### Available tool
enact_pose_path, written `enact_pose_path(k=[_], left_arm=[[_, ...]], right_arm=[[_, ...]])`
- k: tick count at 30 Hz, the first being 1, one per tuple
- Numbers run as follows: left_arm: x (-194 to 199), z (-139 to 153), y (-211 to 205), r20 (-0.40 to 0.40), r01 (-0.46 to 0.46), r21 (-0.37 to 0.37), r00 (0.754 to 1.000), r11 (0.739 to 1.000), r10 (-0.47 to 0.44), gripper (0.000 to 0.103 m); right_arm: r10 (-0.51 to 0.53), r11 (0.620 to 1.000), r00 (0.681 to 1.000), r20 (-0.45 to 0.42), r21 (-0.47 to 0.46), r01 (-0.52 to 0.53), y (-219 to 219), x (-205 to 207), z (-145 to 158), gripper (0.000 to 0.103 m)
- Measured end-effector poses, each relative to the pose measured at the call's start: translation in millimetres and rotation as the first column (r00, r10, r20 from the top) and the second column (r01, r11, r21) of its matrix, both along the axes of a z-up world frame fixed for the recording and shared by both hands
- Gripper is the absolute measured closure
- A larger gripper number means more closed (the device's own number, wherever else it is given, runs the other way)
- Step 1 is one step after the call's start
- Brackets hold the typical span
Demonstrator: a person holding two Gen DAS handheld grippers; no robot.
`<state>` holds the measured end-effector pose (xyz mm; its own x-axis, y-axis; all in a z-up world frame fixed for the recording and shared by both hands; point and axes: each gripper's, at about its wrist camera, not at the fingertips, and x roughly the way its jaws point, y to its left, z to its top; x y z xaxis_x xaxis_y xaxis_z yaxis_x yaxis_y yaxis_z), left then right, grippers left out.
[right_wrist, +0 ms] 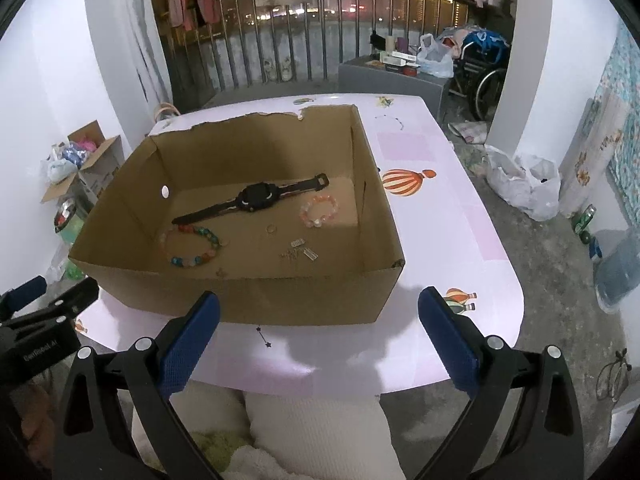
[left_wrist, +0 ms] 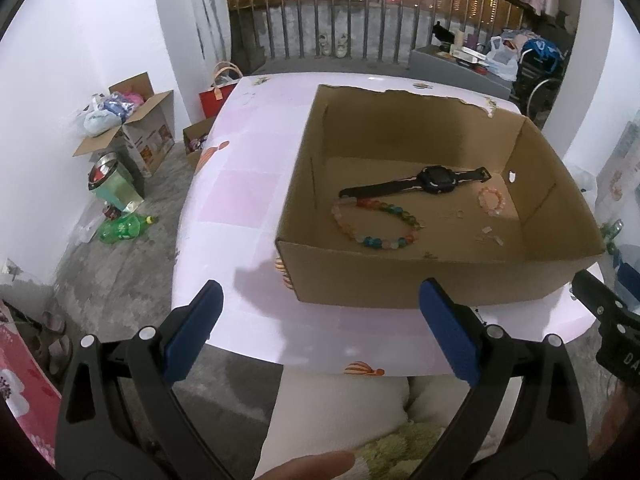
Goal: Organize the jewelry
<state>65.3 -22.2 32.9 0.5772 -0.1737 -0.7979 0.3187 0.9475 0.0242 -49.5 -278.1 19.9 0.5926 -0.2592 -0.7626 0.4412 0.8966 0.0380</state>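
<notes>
Left wrist view: small clear bits on box floor, ahead-right of left claw [left_wrist: 320, 300], too tiny to identify. Right claw [left_wrist: 600, 304] cut off at frame's right edge. Left claw hovers at table [left_wrist: 248, 152] near edge, fingers wide apart, empty. Cardboard box [left_wrist: 440, 276] just ahead holds black watch [left_wrist: 436, 180], multicolour bead bracelet [left_wrist: 376, 220], pink bracelet [left_wrist: 492, 200].

Right wrist view: thin chain [right_wrist: 390, 120] on table far ahead-right, barely legible; star chain [right_wrist: 264, 338] between fingers, faint. Right claw [right_wrist: 320, 308] spread open, empty, low before box [right_wrist: 304, 300] front wall.
</notes>
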Motion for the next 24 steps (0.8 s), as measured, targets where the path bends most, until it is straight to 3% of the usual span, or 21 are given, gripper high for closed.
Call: enact_pose_path(k=[24], left_arm=[[10,-11,0,-0.061,-0.02,0.033,0.998,0.999,0.022,0.008]], right_arm=[[-0.031,0.999,0.998,-0.06,0.028,0.033,-9,-2,-10,0.007]])
